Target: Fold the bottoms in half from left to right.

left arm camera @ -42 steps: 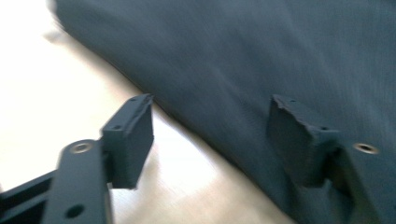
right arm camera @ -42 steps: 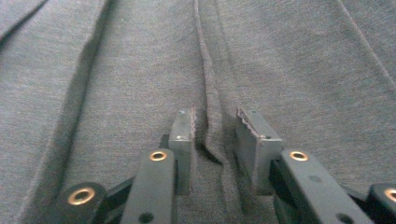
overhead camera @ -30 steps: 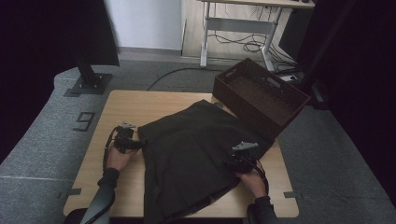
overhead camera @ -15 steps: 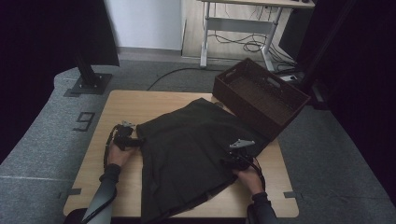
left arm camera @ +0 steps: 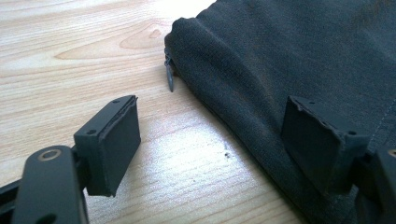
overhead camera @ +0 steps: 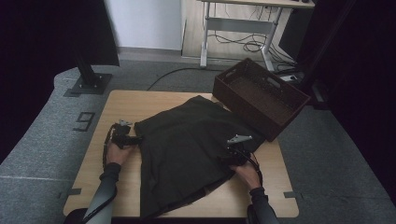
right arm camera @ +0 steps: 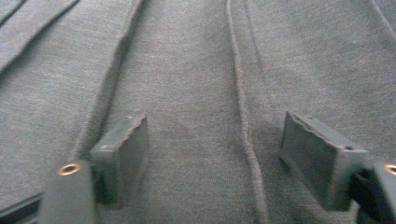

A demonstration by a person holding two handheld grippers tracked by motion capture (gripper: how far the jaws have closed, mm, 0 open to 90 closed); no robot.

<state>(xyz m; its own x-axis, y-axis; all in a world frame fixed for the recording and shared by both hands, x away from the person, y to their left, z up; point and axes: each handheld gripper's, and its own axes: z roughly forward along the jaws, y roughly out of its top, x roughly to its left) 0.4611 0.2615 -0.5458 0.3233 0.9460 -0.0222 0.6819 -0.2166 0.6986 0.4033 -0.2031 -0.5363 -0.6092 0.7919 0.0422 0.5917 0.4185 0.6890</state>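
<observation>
A dark garment (overhead camera: 187,149) lies spread flat on a wooden table (overhead camera: 121,105), seen from above. It covers the middle of the tabletop, running from about 12 o'clock down to 6 o'clock. A brown woven basket (overhead camera: 259,95) sits at the table's 2 o'clock corner, overhanging the edge, with the garment's far end reaching to its near side.

The left gripper (overhead camera: 132,139) rests at 9 o'clock, at the garment's left edge. In the left gripper view its jaws stand wide apart, one over bare wood and one over the cloth, with the folded edge and a small zip pull (left arm camera: 170,80) lying ahead of them. Nothing is pinched.

The right gripper (overhead camera: 232,156) sits at 4 o'clock, low over the garment's right side. In the right gripper view its jaws are apart with flat cloth and a raised seam (right arm camera: 243,116) between them; they have just been opening, and the pads do not press on the fabric.

Judged from this, the step in hand is laying out or folding the garment, with both grippers freed and placed at opposite edges. The next move likely calls for each gripper to close on its own edge, catching all the layers at once, then lifting together so the cloth does not bunch.

No brand, label or writing can be read on the garment or basket. A mark like the figure 9 (overhead camera: 84,121) shows on the grey floor at 9 o'clock from the table.
</observation>
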